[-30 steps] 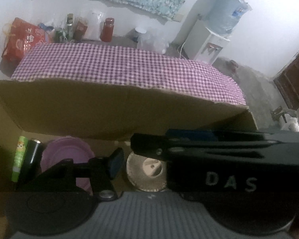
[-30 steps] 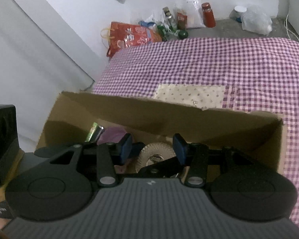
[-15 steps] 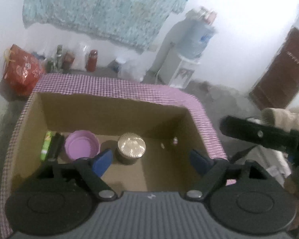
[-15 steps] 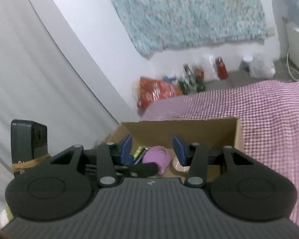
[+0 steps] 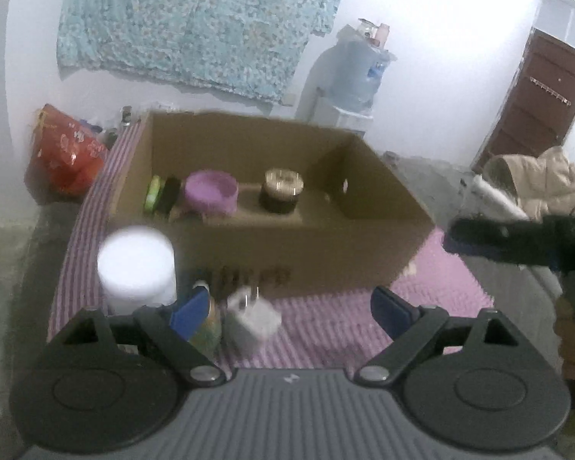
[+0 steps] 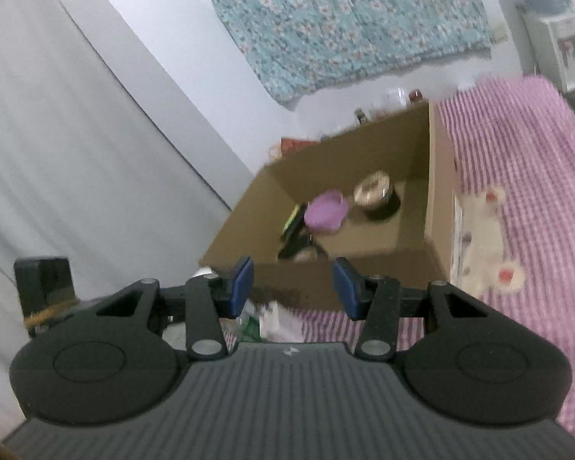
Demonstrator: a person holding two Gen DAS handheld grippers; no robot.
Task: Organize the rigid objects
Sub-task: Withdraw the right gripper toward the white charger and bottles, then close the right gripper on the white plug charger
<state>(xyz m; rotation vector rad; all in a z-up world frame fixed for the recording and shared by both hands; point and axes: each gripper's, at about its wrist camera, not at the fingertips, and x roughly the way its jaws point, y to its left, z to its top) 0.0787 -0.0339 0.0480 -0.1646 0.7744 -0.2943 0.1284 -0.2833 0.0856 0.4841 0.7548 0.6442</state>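
An open cardboard box (image 5: 364,253) stands on the checked cloth and also shows in the right wrist view (image 6: 437,207). Inside it lie a purple bowl (image 5: 211,191), a dark jar with a gold lid (image 5: 281,189) and a green and a black cylinder (image 5: 161,193). In front of the box stand a white round container (image 5: 136,268), a white charger plug (image 5: 253,320) and a small bottle (image 5: 207,329). My left gripper (image 5: 289,312) is open and empty above the plug. My right gripper (image 6: 293,287) is open and empty, held back from the box.
A white plush toy (image 6: 487,237) lies on the cloth right of the box. A red bag (image 5: 63,157) sits on the floor at the left. A water dispenser (image 5: 345,88) and a brown door (image 5: 533,103) stand behind. The other gripper's black arm (image 5: 525,234) reaches in from the right.
Both grippers have pulled up and back out of the box. The left gripper has let go of what it held, and its jaws stand wide open. The items before the box came into view.
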